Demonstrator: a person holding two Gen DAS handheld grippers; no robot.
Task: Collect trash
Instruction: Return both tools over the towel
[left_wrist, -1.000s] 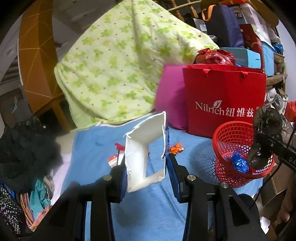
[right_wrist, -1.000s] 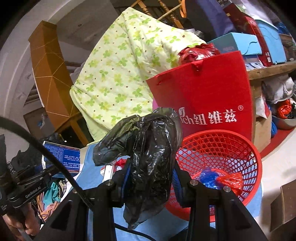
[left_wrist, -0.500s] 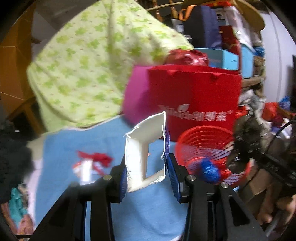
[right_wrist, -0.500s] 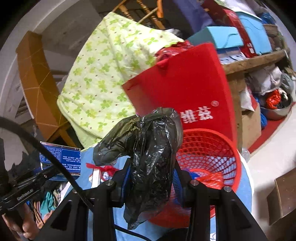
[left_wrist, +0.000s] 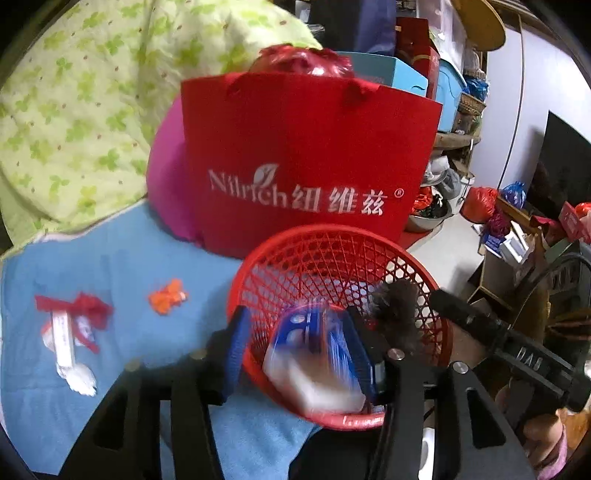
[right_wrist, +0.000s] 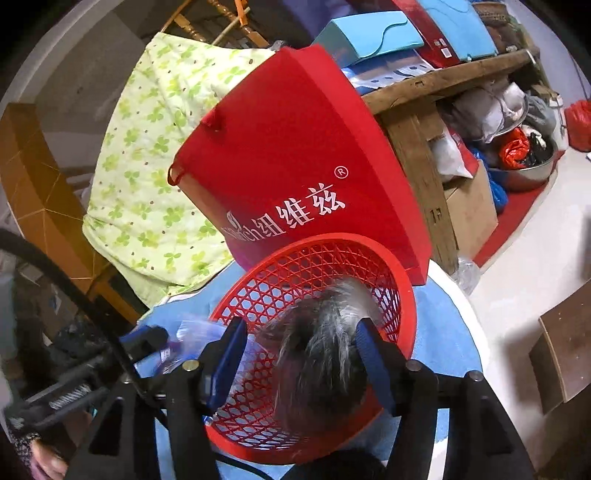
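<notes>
Now your left gripper (left_wrist: 299, 354) has its fingers spread, the blurred white-and-blue carton (left_wrist: 314, 365) loose between them over the red mesh plastic basket (left_wrist: 332, 251); your right gripper (right_wrist: 301, 363) fingers are spread too, the crumpled black plastic bag (right_wrist: 317, 354) between them above the basket.

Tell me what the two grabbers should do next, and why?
Probably pull back from the red basket and go for the scraps on the blue cloth. Both the left gripper and right gripper look open over the basket, the box and black bag blurred as if dropping. The red-and-white wrapper and orange scrap remain.
</notes>
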